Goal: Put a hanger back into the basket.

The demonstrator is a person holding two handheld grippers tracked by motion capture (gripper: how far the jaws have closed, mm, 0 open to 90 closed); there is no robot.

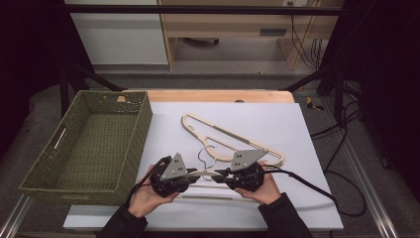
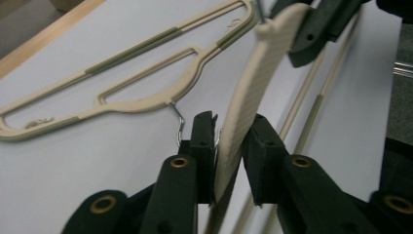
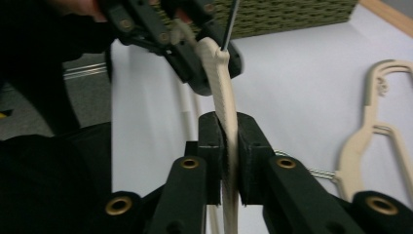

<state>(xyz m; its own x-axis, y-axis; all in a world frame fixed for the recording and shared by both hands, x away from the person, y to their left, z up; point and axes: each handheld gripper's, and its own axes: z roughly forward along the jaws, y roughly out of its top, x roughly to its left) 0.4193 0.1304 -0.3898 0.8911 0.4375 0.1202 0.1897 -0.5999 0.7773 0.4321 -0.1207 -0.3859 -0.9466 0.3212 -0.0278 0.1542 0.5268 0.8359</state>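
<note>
Two hands hold a cream hanger at the near edge of the white mat. The left gripper pinches one side of it and the right gripper pinches the other. In the left gripper view the black pads sit on both sides of the hanger, though a thin gap seems to show by one pad, so the grip is hard to judge. In the right gripper view the pads press tight on the hanger. From above, the grippers and their grey plates cover most of this hanger; its bar peeks out near the wrists.

A second hanger lies flat on the mat, just beyond the grippers. Its wire hook is partly hidden behind them.

A green basket stands at the left, touching the mat's edge.
</note>
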